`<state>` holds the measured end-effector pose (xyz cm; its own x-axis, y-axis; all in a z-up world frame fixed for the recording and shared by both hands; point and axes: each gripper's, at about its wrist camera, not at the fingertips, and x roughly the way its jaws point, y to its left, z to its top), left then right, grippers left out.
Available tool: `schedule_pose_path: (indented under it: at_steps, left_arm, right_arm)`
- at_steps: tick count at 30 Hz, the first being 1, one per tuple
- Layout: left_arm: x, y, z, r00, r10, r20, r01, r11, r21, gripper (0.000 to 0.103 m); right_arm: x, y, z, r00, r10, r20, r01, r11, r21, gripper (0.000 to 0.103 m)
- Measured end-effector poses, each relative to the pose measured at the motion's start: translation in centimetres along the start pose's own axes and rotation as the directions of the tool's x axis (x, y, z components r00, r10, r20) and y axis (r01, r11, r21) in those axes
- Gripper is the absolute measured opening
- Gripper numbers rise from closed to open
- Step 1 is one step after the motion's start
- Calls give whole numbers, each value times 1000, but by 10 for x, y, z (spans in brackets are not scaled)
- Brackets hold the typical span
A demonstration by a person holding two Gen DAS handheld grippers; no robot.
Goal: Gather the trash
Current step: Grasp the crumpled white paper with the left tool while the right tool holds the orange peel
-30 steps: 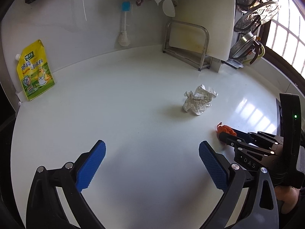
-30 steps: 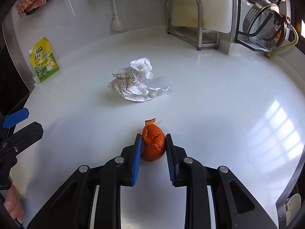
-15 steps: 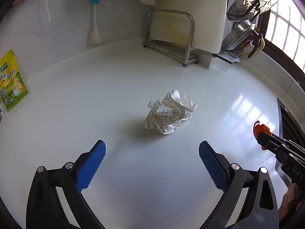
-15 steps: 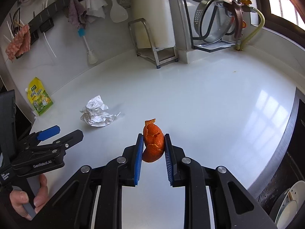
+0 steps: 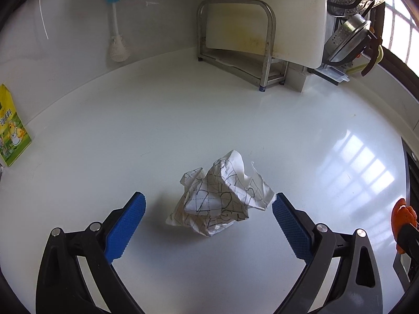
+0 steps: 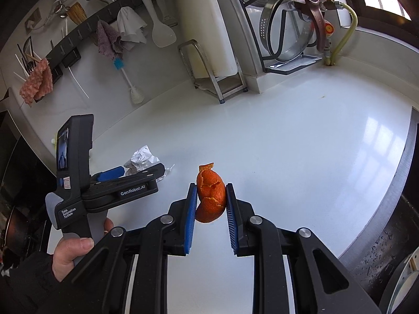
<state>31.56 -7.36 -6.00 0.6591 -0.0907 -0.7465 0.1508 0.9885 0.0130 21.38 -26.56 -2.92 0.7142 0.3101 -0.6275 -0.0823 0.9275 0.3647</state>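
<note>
A crumpled sheet of white paper with black lines (image 5: 222, 198) lies on the white counter (image 5: 183, 120). My left gripper (image 5: 208, 206) is open, its blue pads wide apart on either side of the paper and not touching it. In the right wrist view the same paper (image 6: 142, 157) shows past the left gripper (image 6: 136, 170), held by a person's hand (image 6: 74, 251). My right gripper (image 6: 210, 196) is shut on a piece of orange peel (image 6: 210, 196), lifted above the counter. That peel (image 5: 403, 217) also shows at the right edge of the left wrist view.
A steel rack with a white cutting board (image 5: 267, 18) stands at the back. A bottle brush (image 5: 115, 26) hangs on the wall; a yellow pouch (image 5: 10, 133) leans at the left. Pot lids and a strainer (image 6: 285, 26) sit back right. A dark sink edge (image 6: 400, 209) runs along the right.
The left gripper has moved up to the crumpled paper, which now lies between its open pads. The right gripper has lifted the orange peel off the counter and rolled a little.
</note>
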Motion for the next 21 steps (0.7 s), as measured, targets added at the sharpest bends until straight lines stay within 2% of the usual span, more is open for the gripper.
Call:
schedule_pose_path:
  at_steps: [2, 3, 7, 11, 16, 21]
  left_arm:
    - [4, -1, 2, 1000, 2, -8, -2, 1000, 6, 71]
    - [7, -1, 3, 1000, -2, -16, 2, 1000, 4, 67]
    - [11, 1, 2, 999, -30, -34, 30, 1000, -6, 35]
    - [0, 1, -2, 999, -37, -5, 37, 999, 4, 28]
    - [-33, -2, -16, 998, -47, 34, 47, 999, 23, 28]
    - [-79, -6, -45, 996, -50, 68, 48, 998, 40, 28]
  right_arm:
    - [0, 1, 0, 1000, 4, -3, -4, 1000, -3, 21]
    - [1, 1, 0, 1000, 5, -5, -5, 1000, -6, 21]
    - [4, 0, 0, 1000, 6, -14, -6, 1000, -7, 21]
    - [4, -1, -3, 1000, 3, -21, -3, 1000, -4, 21]
    - [-4, 0, -11, 1000, -1, -22, 1, 1000, 1, 21]
    - [-25, 8, -31, 1000, -6, -18, 6, 1000, -6, 21]
